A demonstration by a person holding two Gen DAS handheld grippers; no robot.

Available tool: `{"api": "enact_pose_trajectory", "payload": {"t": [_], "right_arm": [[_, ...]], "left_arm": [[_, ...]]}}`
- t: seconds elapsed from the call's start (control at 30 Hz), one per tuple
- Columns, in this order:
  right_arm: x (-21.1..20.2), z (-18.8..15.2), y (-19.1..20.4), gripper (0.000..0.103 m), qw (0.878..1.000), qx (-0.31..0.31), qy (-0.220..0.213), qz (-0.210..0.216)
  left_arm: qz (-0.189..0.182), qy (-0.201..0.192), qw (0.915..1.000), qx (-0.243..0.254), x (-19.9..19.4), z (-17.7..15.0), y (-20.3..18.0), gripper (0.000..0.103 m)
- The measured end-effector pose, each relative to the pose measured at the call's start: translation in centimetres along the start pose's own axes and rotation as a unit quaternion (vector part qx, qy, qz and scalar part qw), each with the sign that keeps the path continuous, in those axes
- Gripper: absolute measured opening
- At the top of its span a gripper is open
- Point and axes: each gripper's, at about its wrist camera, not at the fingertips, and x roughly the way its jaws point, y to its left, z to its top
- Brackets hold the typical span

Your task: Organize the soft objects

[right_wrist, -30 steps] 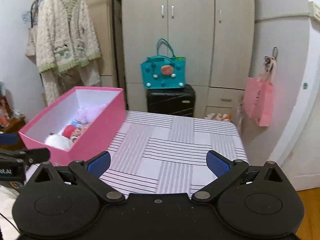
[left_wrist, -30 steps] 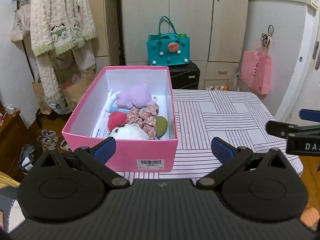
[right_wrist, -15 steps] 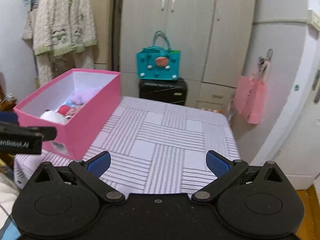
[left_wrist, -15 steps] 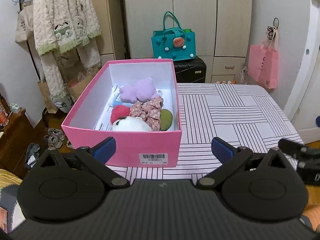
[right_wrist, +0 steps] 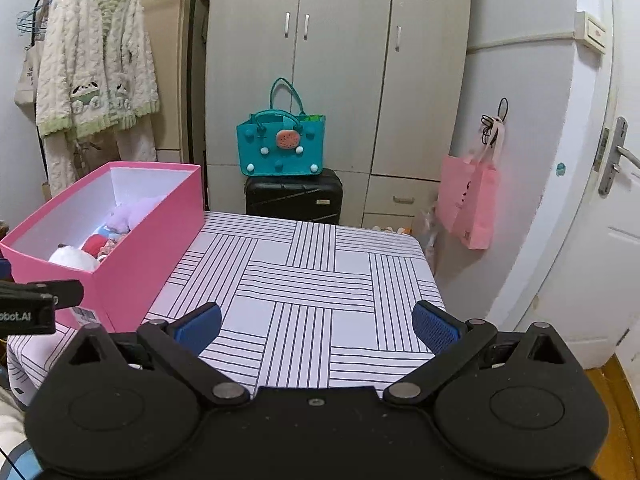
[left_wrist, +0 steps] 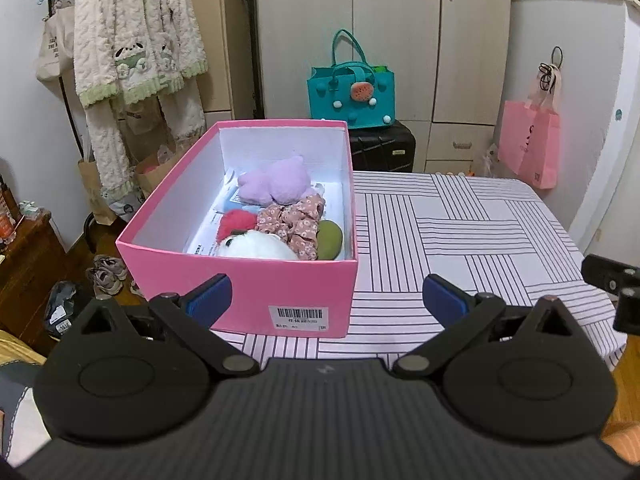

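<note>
A pink box stands on the left of the striped table. Inside lie a purple plush, a floral scrunchie, a red pompom, a white plush and a green pad. My left gripper is open and empty, held short of the box's near wall. My right gripper is open and empty over the table's near edge, to the right of the box.
A teal bag sits on a black suitcase behind the table. A pink bag hangs on the right wall. A fluffy robe hangs at left. A door is at far right.
Both grippers have drawn back and risen a little from the table, so the box and tabletop look farther off. Both stay open and empty.
</note>
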Motion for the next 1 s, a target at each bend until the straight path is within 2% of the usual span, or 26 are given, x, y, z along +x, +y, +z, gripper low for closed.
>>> {"api": "enact_pose_trajectory", "payload": {"t": [0.2, 0.53, 1.0], "right_arm": [[0.3, -0.5, 0.3, 0.103, 1.0, -0.01, -0.014, -0.006], [0.6, -1.4, -0.1, 0.103, 1.0, 0.001, -0.024, -0.017], [0.3, -2.0, -0.6, 0.103, 0.999, 0.01, -0.033, -0.028]], "left_arm": [[0.009, -0.027, 0.9996, -0.007, 0.4, -0.4, 0.2, 0.103], [0.03, -0.025, 0.9991, 0.016, 0.5, -0.8, 0.0, 0.103], [0.035, -0.036, 0.9986, 0.02, -0.4, -1.1, -0.2, 0.103]]}}
